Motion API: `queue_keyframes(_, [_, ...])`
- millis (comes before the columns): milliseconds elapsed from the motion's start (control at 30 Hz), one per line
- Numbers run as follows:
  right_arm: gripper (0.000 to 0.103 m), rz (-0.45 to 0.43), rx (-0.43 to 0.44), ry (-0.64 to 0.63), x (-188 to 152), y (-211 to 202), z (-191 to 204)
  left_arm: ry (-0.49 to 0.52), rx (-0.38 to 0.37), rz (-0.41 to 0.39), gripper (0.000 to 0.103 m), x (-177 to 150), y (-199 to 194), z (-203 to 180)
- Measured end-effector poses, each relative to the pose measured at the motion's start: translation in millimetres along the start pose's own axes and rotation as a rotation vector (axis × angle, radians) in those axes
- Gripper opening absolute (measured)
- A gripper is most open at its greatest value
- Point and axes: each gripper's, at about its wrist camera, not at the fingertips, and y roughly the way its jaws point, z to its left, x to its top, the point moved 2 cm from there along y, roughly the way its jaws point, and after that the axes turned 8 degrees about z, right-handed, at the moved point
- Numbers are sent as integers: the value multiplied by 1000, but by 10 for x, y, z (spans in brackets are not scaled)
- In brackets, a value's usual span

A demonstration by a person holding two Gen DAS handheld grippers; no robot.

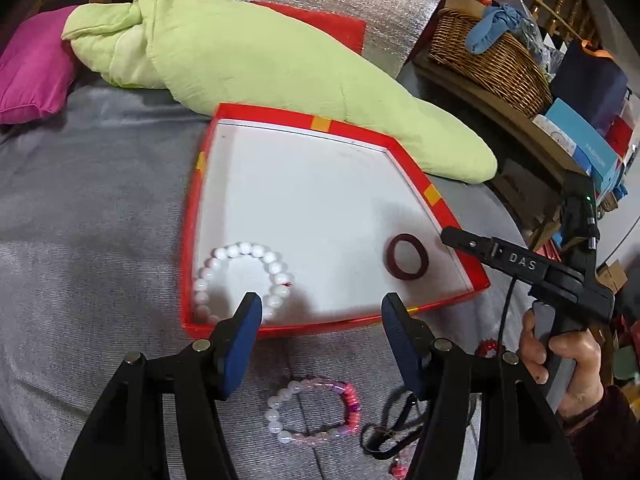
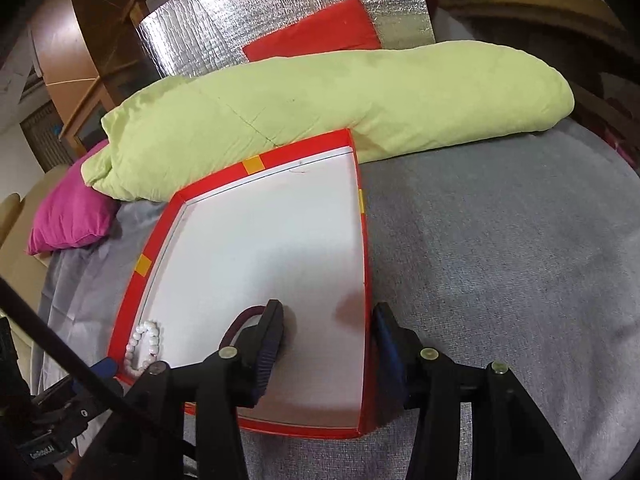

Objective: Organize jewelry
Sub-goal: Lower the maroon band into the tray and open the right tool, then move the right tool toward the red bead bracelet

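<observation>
Grey knit fabric covers the bed, with a lime-green quilt rolled along its far side. Against the quilt sits a red-rimmed shallow box with a white floor. Inside it, a white bead bracelet lies flat in the near-left corner and a dark maroon ring-shaped band lies flat near the right wall.

Outside the box, on the fabric near its front rim, a pink-and-white bead bracelet lies flat, its oval running left to right. Just right of it sits a tangle of dark cord jewellery, and a small red beaded piece shows farther right.

Left tool hangs wide open and empty above the front rim; the pink-and-white bracelet lies directly below and slightly nearer, so this hand looks best placed for it. Right tool, also open and empty, straddles the box's right wall beside the maroon band.
</observation>
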Motion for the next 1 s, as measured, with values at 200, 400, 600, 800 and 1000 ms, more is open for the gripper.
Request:
queue_keyframes(200, [50, 13, 5, -26, 28, 59, 18, 12, 0, 8, 63, -15, -22, -93])
queue_keyframes(400, [50, 8, 16, -14, 55, -165, -65, 37, 24, -41, 63, -54, -290, -139])
queue_keyframes(600, [50, 40, -7, -15, -166, -525, -268, 163, 35, 1, 63, -291, -443, -392])
queue_keyframes(800, [54, 85, 0, 5, -468, -816, -523, 253, 24, 55, 63, -510, -431, -587])
queue_keyframes(1000, [57, 152, 60, 42, -799, -916, -692, 380, 47, 73, 63, -634, -408, -794])
